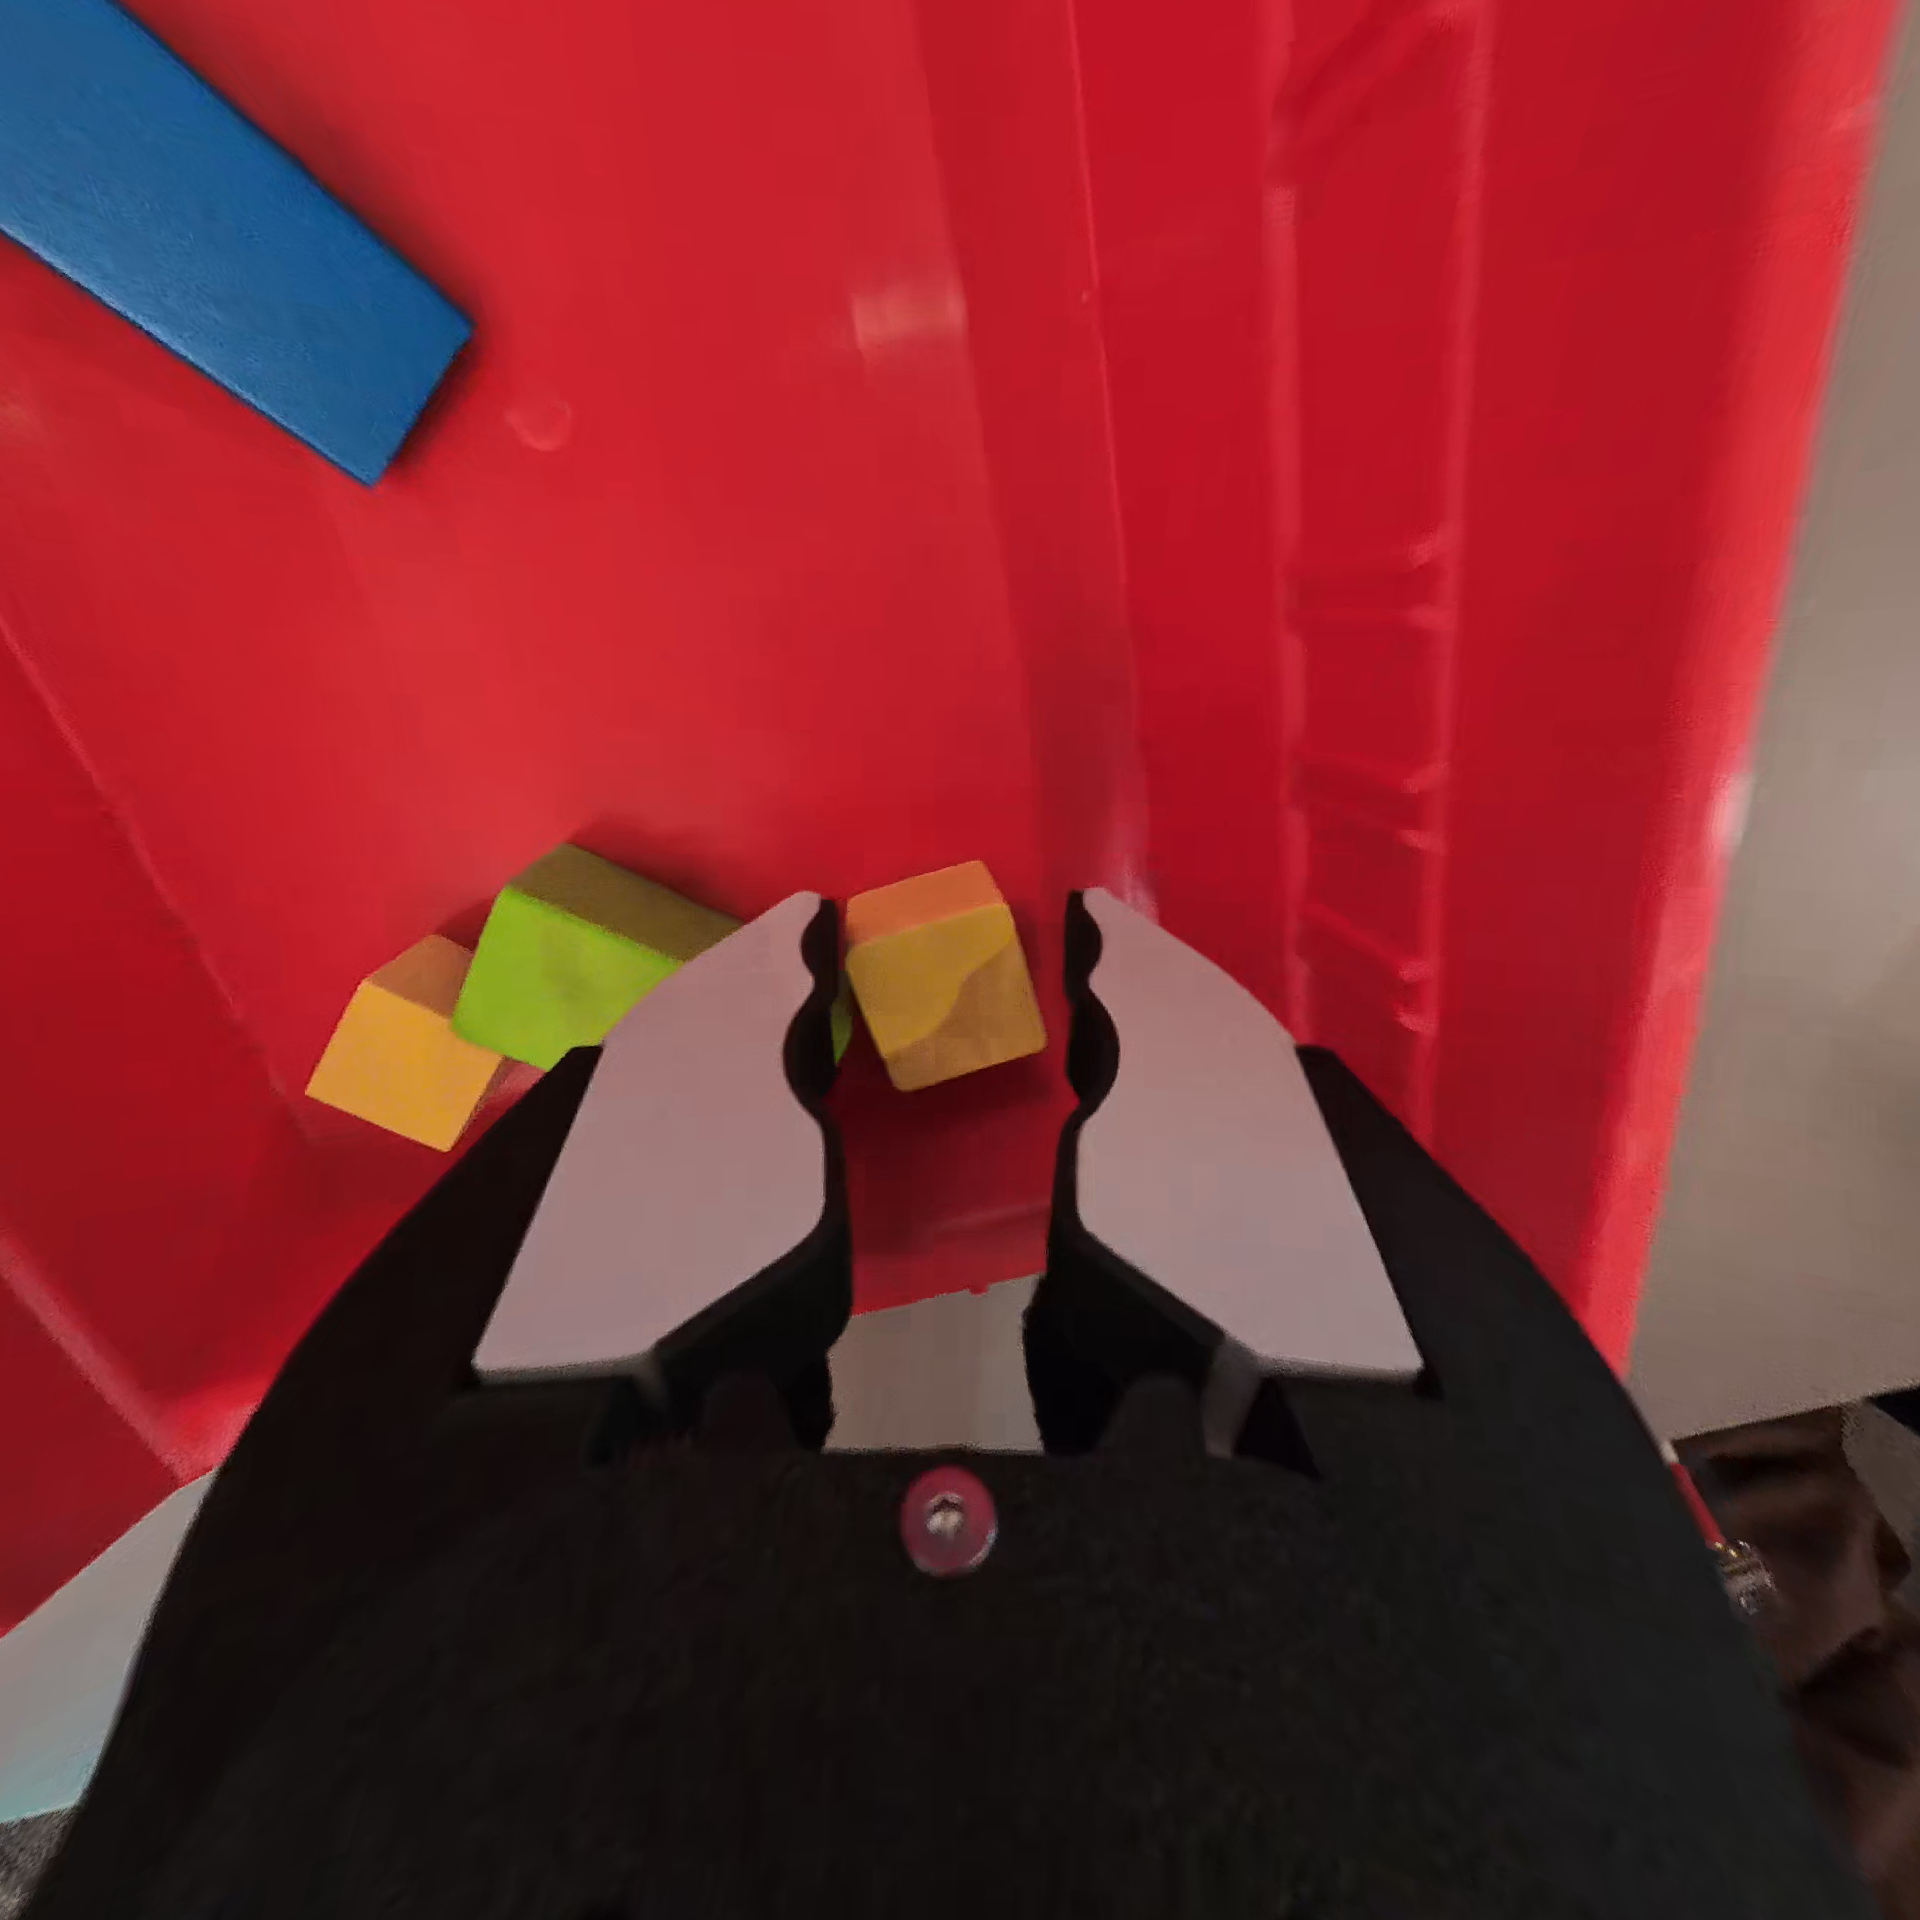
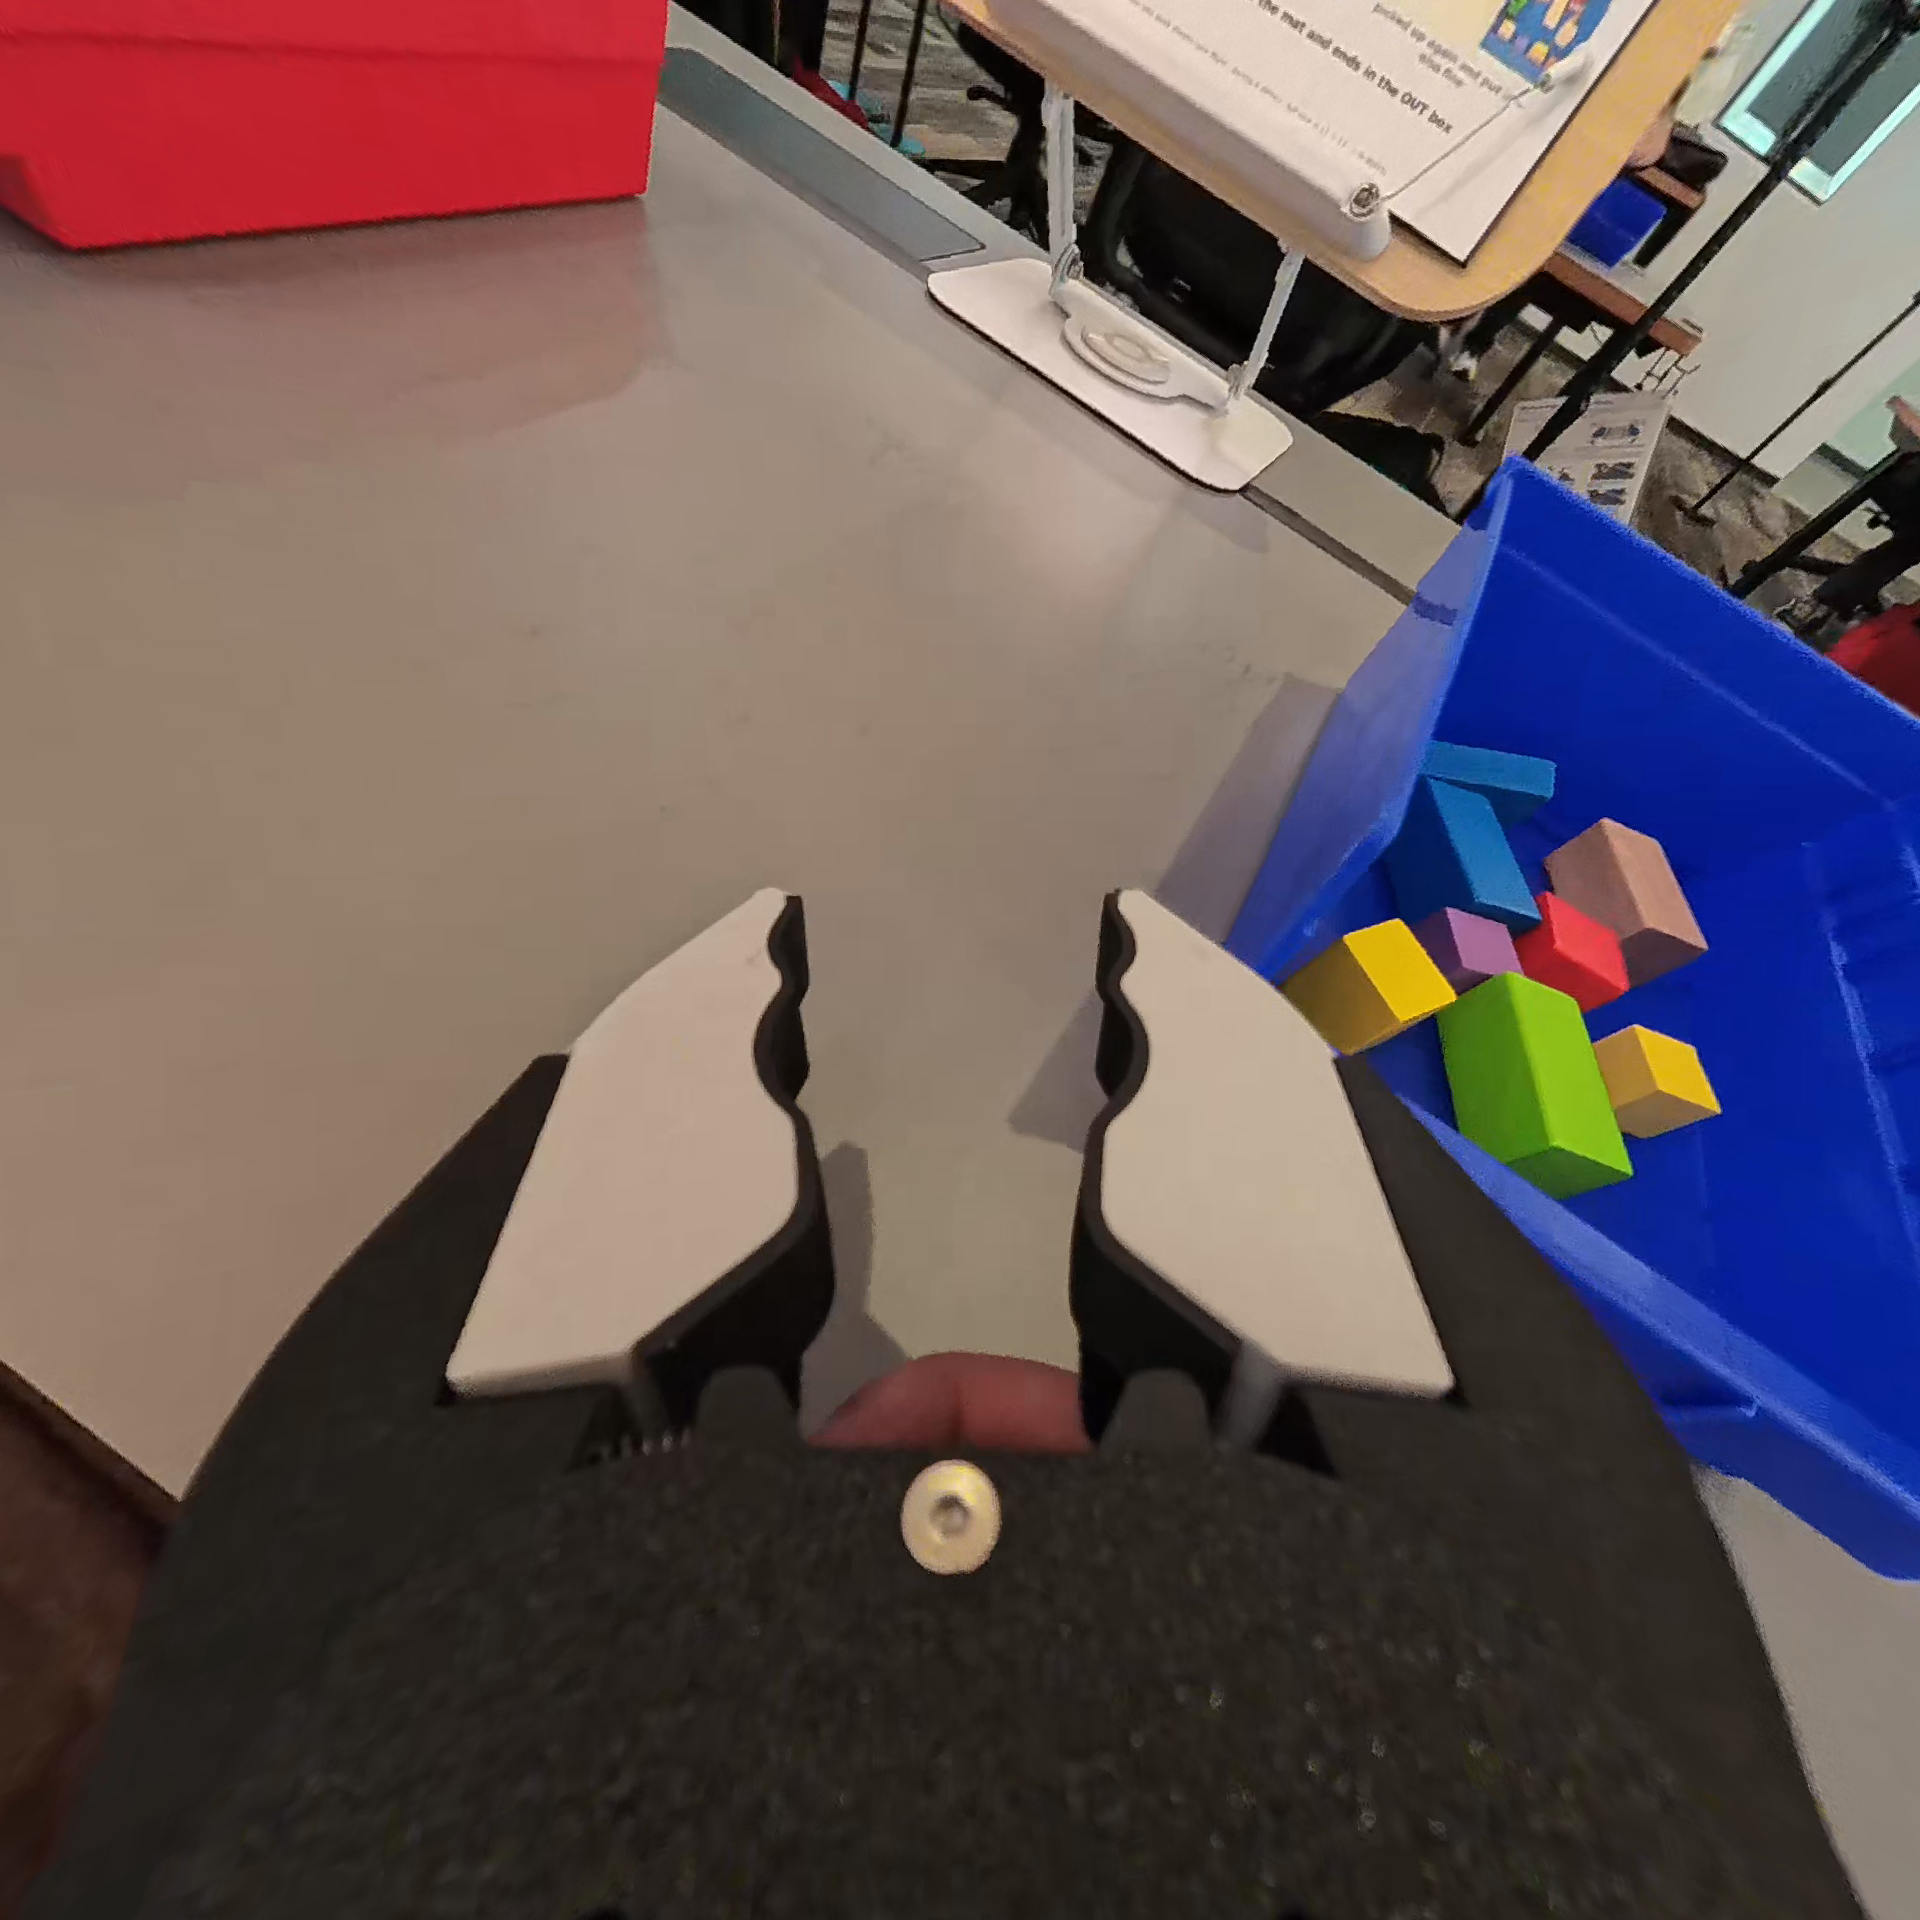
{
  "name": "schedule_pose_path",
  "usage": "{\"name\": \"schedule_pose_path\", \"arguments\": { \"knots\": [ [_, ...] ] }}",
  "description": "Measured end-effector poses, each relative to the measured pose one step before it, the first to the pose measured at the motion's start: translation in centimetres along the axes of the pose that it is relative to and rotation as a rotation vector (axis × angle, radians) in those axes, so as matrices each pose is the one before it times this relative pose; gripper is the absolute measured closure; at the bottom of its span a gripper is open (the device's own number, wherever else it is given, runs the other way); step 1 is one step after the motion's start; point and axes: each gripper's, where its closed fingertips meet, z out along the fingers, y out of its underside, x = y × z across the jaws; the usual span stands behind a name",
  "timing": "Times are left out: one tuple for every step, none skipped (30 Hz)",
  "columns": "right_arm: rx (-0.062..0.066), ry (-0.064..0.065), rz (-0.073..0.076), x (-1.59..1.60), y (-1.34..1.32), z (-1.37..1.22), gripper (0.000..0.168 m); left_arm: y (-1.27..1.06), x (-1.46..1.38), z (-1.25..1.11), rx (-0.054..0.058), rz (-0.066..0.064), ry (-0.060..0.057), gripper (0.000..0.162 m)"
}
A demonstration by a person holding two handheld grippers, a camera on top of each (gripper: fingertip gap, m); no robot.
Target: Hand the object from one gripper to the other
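Observation:
In the left wrist view my left gripper (image 1: 945, 914) is open inside a red bin (image 1: 831, 520). A yellow cube (image 1: 940, 977) lies on the bin floor between its fingertips, close to the left finger, with a gap to the right one. A green block (image 1: 561, 966) and a second yellow cube (image 1: 400, 1049) lie just left of the left finger. In the right wrist view my right gripper (image 2: 951, 914) is open and empty, held above the grey table (image 2: 520, 623).
A flat blue block (image 1: 208, 218) lies at the far left of the red bin. The red bin also shows at the top left of the right wrist view (image 2: 332, 114). A blue bin (image 2: 1662, 707) with several coloured blocks stands at the right. A white document stand (image 2: 1122, 353) stands at the table's far edge.

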Motion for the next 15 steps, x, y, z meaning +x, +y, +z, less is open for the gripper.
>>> {"name": "schedule_pose_path", "arguments": {
  "knots": [
    [0.0001,-0.0009,0.0099,0.126,0.013,-0.045,0.115,0.093,-0.216,0.249,-0.0016,-0.0083,-0.0055,0.126],
    [-0.0014,-0.0016,0.0069,0.092,0.047,-0.024,0.115,-0.119,-0.124,0.101,0.0099,-0.0123,0.0036,0.127],
    [-0.0025,0.0014,0.0034,0.109,0.061,0.007,0.115,-0.095,-0.087,-0.027,0.0091,-0.017,0.0075,0.13],
    [-0.0018,0.0054,0.0002,0.139,0.057,0.018,0.115,0.019,-0.15,-0.027,0.0008,-0.0066,0.0008,0.13],
    [-0.0023,0.0016,-0.0003,0.056,0.09,0.057,0.115,0.024,-0.093,-0.053,0.0017,0.0027,0.0029,0.133],
    [-0.0059,-0.004,0.0013,-0.046,0.151,0.087,0.115,-0.048,0.003,-0.138,0.0074,-0.0019,0.0133,0.158],
    [-0.007,-0.0033,0.0015,-0.056,0.163,0.095,0.115,-0.033,-0.027,-0.115,0.0057,-0.0121,0.0181,0.162],
    [-0.0042,-0.0012,-0.0003,-0.055,0.096,0.076,0.115,0.031,0.061,-0.118,-0.0006,-0.0035,0.0265,0.162],
    [-0.0006,-0.0019,-0.0019,-0.086,0.026,0.05,0.115,0.033,0.114,-0.119,0.0007,0.0062,0.027,0.162],
    [0.0004,-0.0026,-0.0012,-0.109,-0.021,0.049,0.115,0.028,0.073,-0.12,0.0015,-0.0012,0.0236,0.162],
    [-0.0001,-0.0026,-0.001,-0.122,-0.039,0.041,0.115,0.002,0.027,-0.158,0.0033,-0.0078,0.0175,0.162],
    [0.0,-0.001,-0.004,-0.084,-0.043,0.02,0.115,0.015,0.011,-0.166,0.0035,-0.0039,0.0126,0.162],
    [0.0006,0.0013,-0.0068,-0.049,-0.05,0.009,0.115,-0.002,0.04,-0.204,0.005,0.001,0.0094,0.162],
    [0.0003,0.0015,-0.0072,-0.013,-0.037,0.01,0.115,-0.071,0.098,-0.261,0.0082,0.0065,0.0084,0.162],
    [-0.0007,0.0028,-0.0051,0.019,-0.015,0.006,0.115,-0.082,0.15,-0.334,0.0086,0.0126,0.0074,0.162]
  ]
}}
